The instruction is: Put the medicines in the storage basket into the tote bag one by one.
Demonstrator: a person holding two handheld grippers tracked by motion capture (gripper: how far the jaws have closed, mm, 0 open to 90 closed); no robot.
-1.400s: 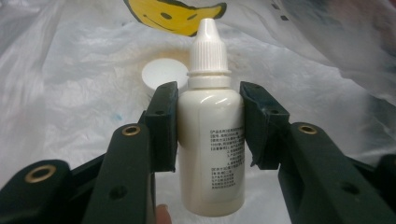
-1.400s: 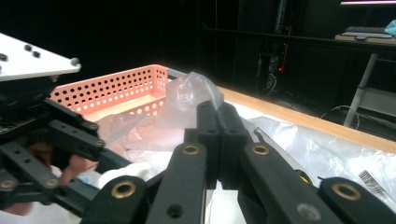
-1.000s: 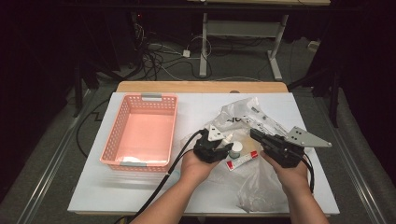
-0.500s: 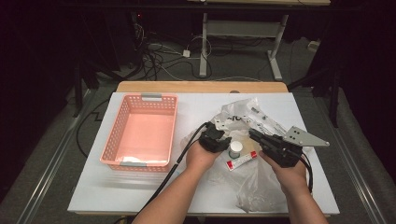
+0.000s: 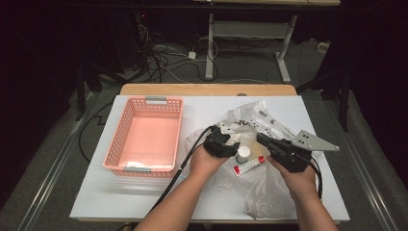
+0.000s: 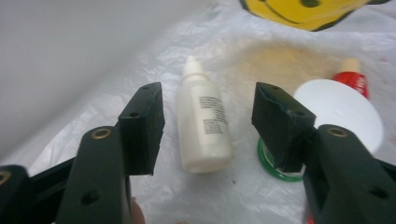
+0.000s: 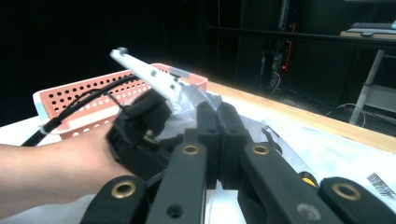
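Observation:
A small white dropper bottle (image 6: pixel 205 126) lies on crinkled clear plastic between the jaws of my left gripper (image 6: pixel 208 109). The jaws have just been opening; their pads (image 6: pixel 142 123) stand clear of the bottle on both sides. Beside it stand a white round cap with a green ring (image 6: pixel 341 109) and a red-topped tube (image 6: pixel 352 79). In the high view my left gripper (image 5: pixel 225 142) points down into the plastic bag (image 5: pixel 250 122). My right gripper (image 5: pixel 261 139) is at the bag's right side, its jaws (image 7: pixel 219 116) shut together; whether they pinch plastic is unclear.
A pink perforated basket (image 5: pixel 144 137) stands at the table's left with something white at its near end. The white cap (image 5: pixel 243 153) and red-and-white tube (image 5: pixel 248 166) lie between the two hands. A yellow smiley-face item (image 6: pixel 303 9) lies beyond the bottle. Bag plastic spreads toward the front right corner.
My left hand has shifted a little farther from the person, over the bag. The right hand has stayed put.

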